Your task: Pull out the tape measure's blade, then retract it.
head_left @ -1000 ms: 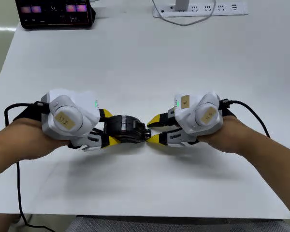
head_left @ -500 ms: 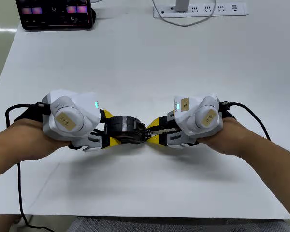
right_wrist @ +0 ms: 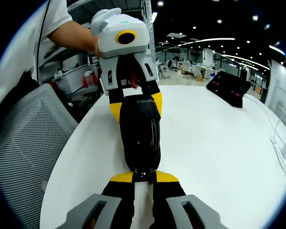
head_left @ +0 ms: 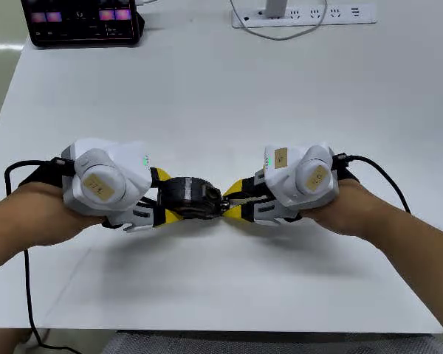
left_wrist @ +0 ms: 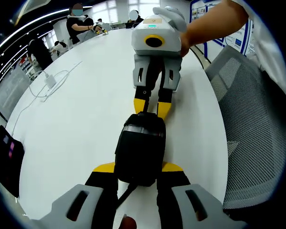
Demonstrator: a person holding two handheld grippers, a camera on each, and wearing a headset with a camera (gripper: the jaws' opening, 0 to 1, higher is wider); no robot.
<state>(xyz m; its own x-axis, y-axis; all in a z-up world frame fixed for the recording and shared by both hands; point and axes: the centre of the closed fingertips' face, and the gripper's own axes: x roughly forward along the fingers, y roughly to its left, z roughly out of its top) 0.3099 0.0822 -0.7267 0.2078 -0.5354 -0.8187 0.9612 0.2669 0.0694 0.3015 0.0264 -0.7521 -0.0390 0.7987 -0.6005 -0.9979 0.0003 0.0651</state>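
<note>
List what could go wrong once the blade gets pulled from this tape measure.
The right gripper pinches just the small metal hook at the black round tape measure's mouth. So thin a hold could slip, letting the blade snap back.
The left gripper clamps the tape measure by its curved sides. A hard pull might twist it loose onto the white table.

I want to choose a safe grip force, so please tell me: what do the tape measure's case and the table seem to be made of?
The tape measure: its case is probably black plastic, perhaps rubber-coated; it looks mostly matte with soft highlights.
The table: a smooth white top, likely laminate or painted board; it shows a faint sheen and soft shadows.
</note>
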